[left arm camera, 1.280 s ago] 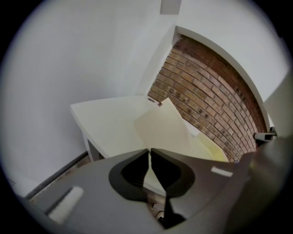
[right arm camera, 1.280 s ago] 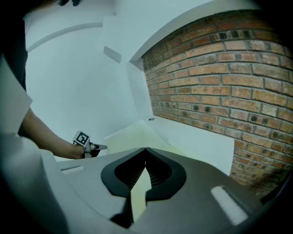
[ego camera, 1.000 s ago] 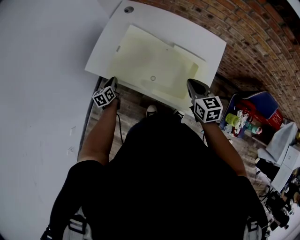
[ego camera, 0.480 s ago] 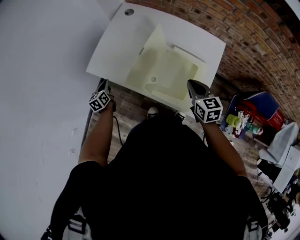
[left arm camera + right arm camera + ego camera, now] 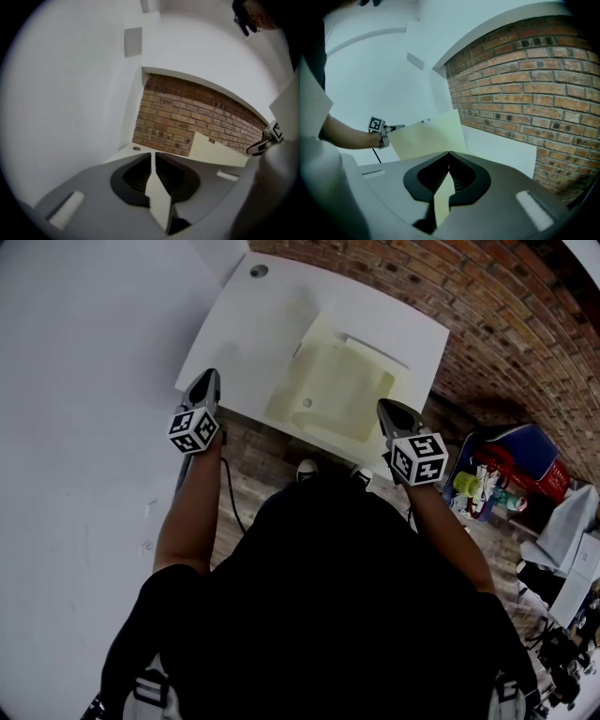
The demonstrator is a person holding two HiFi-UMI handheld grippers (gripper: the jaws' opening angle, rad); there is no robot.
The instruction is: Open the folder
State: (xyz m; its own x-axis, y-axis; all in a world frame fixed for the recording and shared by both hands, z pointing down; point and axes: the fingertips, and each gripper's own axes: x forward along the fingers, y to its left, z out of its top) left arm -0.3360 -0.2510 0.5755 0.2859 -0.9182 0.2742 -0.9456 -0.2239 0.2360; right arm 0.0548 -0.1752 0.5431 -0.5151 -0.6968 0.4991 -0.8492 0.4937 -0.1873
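head view from above a person in dark clothing standing at a white table (image 5: 253, 324), with a brick wall (image 5: 506, 315) from twelve to two o'clock and a plain white wall filling the nine o'clock side. a pale yellow folder (image 5: 342, 390) lies on the right half of the table at twelve o'clock from the person, its near edge along the table's near edge. the left gripper (image 5: 208, 379), at eleven o'clock, is held up above the table's near left corner; in the left gripper view its jaws are closed on the thin edge of a cream sheet that runs between them. in the right gripper view that sheet shows as the folder's cover (image 5: 429, 138), standing up off the table at a slant, with the left gripper pinching its top corner at nine o'clock. the right gripper (image 5: 386, 409), at one o'clock, sits low at the folder's near right corner; the right gripper view shows its jaws pressed together on a pale yellow sheet, part of the folder. a small round hole (image 5: 259, 270) is set in the table's far left corner. at three o'clock, off the table, a red and blue bag (image 5: 511, 460) sits among small colourful items. a shoe (image 5: 306, 468) shows below the table edge at twelve o'clock.
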